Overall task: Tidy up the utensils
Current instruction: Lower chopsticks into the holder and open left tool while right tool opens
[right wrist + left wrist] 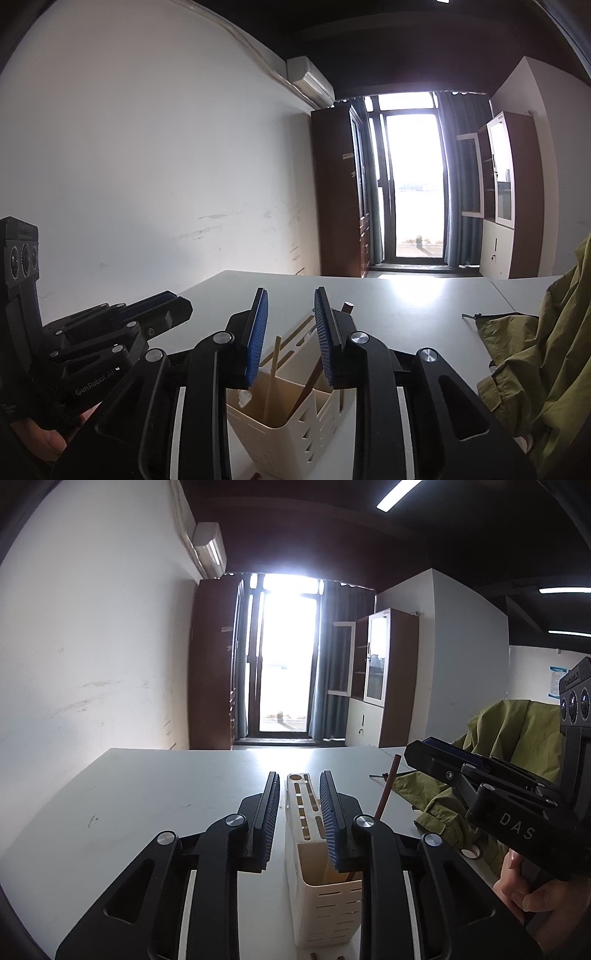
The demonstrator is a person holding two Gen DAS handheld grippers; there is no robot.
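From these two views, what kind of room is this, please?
Probably an office or lab room rather than a kitchen: a plain grey table, a glass-door filing cabinet and a wall air conditioner. The utensil holder looks staged.

Left claw and right claw side by side, near level, jaws parted, nothing gripped.

Both handheld units are matte black, linked arms joined by round silver pivot caps. Left gripper: flat fingers with ribbed blue pads. Right gripper: same build, brighter blue pads. Right unit, right edge of left view, reads "DAS", three round lenses above. Left unit, lower left of right view, reads "GenRobot.AI", small dark screws.
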